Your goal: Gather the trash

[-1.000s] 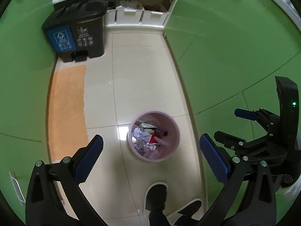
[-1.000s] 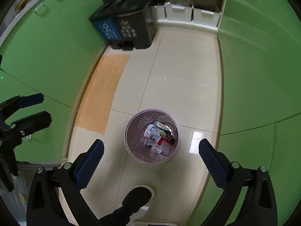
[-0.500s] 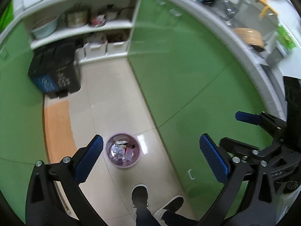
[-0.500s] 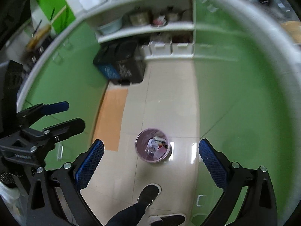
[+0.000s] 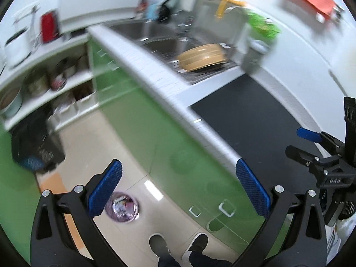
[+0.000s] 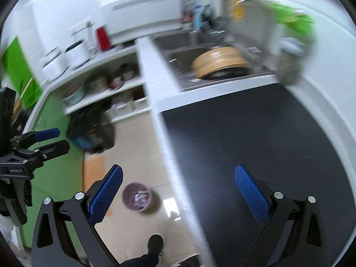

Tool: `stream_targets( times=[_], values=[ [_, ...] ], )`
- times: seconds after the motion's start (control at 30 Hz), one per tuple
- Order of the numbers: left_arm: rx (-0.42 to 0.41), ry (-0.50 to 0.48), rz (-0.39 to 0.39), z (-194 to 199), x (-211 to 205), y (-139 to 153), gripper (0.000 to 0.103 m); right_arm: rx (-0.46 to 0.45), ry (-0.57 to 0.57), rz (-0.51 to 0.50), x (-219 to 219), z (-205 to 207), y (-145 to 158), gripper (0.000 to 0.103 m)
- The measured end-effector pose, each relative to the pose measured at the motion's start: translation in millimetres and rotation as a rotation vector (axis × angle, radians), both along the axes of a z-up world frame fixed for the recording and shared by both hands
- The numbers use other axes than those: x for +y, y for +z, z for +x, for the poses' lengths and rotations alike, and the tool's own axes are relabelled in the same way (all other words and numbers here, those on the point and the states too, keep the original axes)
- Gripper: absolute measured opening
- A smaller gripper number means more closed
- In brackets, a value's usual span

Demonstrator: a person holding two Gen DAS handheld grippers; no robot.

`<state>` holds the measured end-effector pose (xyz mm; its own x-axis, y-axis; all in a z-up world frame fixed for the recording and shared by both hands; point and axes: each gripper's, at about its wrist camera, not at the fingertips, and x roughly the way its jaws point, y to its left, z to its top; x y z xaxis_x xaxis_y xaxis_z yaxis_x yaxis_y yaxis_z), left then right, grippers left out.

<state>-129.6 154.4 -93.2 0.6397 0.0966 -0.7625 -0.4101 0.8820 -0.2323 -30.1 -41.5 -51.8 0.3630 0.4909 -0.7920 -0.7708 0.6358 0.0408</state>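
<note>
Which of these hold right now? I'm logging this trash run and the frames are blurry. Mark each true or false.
1. Both claws are open and hold nothing. True: the left claw and right claw gape empty.
2. The pink bin is empty. False: it holds crumpled trash.
3. The bin stands on the floor. True.
4. The black mat lies on the floor. False: it lies on the countertop.
5. A tan round pan sits by the sink. True.

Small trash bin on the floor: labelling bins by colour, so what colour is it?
Pale pink-purple trash bin, holding mixed litter; the right wrist view shows it best.
</note>
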Motion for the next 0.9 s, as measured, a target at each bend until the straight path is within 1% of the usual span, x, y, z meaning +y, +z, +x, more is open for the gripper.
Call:
stream_targets(
  times=[0.1,0.27,0.4,0.5,0.57,0.73,0.9],
  values=[
    [-0.021,-0.067,0.024,20,-22,21,0.100,-0.042,-0.091,0.002,-42,10,23,0.097],
    [-0.040,-0.177,0.054,52,-63,50,0.100,-0.074,-0.185,0.013,-93,17,44,0.097],
    [-0.054,-0.270,0.086,73,-93,63,0.100,-0.093,-0.248,0.031,-130,21,59,0.097],
    [-0.071,-0.336,0.100,87,-114,71,0.100,-0.097,-0.279,0.048,-151,23,68,0.097],
    [-0.069,-0.368,0.132,95,-129,76,0.100,-0.095,-0.296,0.059,-164,25,72,0.097],
    [-0.073,-0.410,0.156,107,-155,85,0.100,-0.088,-0.315,0.081,-184,29,80,0.097],
    [-0.061,-0.396,0.206,109,-167,89,0.100,-0.098,-0.303,0.097,-193,32,85,0.097]
  ],
)
